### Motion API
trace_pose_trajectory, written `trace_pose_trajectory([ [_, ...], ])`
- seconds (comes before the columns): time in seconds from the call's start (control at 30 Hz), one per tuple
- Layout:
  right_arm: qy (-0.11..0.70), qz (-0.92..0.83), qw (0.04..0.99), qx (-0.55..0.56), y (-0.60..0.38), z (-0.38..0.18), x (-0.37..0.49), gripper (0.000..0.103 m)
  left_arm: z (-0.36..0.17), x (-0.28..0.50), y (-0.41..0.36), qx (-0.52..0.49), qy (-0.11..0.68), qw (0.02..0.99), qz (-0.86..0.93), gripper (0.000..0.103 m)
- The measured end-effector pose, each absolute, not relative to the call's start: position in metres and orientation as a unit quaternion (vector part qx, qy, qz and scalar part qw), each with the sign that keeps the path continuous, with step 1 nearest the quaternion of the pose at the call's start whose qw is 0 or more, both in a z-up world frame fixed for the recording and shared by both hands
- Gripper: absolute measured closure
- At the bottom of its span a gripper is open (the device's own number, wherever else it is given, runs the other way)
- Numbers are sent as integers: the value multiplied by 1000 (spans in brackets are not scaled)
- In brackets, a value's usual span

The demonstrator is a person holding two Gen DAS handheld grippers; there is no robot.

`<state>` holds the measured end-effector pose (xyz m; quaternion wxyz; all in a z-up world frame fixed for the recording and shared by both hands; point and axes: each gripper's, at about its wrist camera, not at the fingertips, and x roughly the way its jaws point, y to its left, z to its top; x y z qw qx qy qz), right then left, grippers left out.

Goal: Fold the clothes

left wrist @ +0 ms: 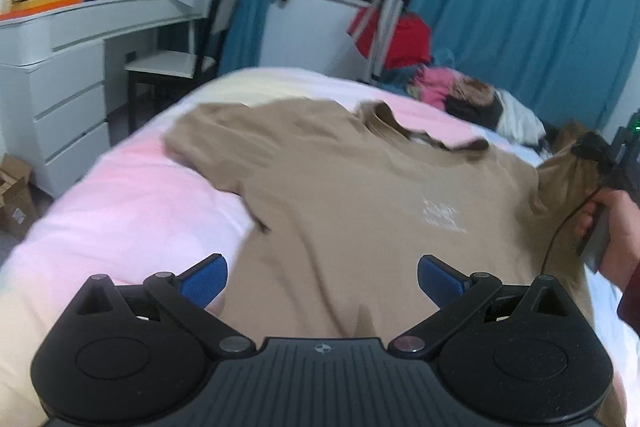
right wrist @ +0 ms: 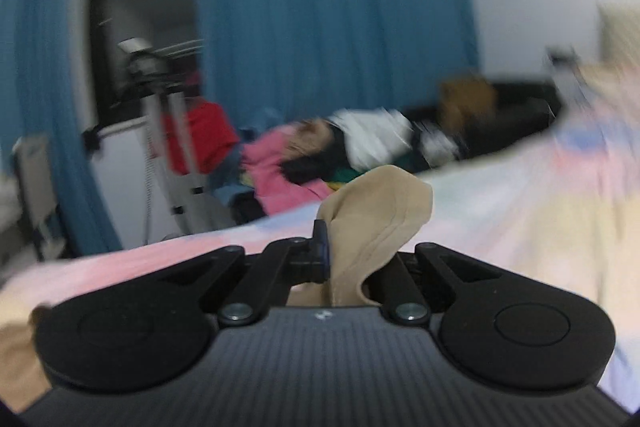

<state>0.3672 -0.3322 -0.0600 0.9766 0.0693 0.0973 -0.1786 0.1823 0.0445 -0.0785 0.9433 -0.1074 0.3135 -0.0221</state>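
Tan T-shirt (left wrist: 360, 195): spread flat on bed (left wrist: 132, 195). Left view: left gripper (left wrist: 322, 281) jaws apart, over hem, nothing between. Right view only: right gripper (right wrist: 340, 259) clamped on tan sleeve fold, lifted.

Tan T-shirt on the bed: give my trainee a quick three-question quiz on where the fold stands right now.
1. True or false: the left gripper is shut on the tan T-shirt.
2. Which part of the shirt does the right gripper pinch? A) collar B) sleeve C) bottom hem
3. Fill in: the shirt lies spread on the ___, print side up.

Key
1. False. Its blue pads stand wide apart over the shirt's lower part, gripping nothing.
2. B. It is shut on tan cloth, which looks like the sleeve raised at the shirt's right edge.
3. bed
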Motion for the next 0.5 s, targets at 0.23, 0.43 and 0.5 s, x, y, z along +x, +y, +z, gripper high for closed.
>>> trace_pose_trajectory([
  [0.23,151,-108,979,-82,-196,-93,399,98,-73,179,85,-138,307,942,8,1],
  [0.43,233,-67,965,-99,-152,-134,431,94,-90,191,96,-118,326,938,29,1],
  [0.5,252,-44,964,-68,-155,-137,434,73,-93,194,95,-113,329,937,28,1],
])
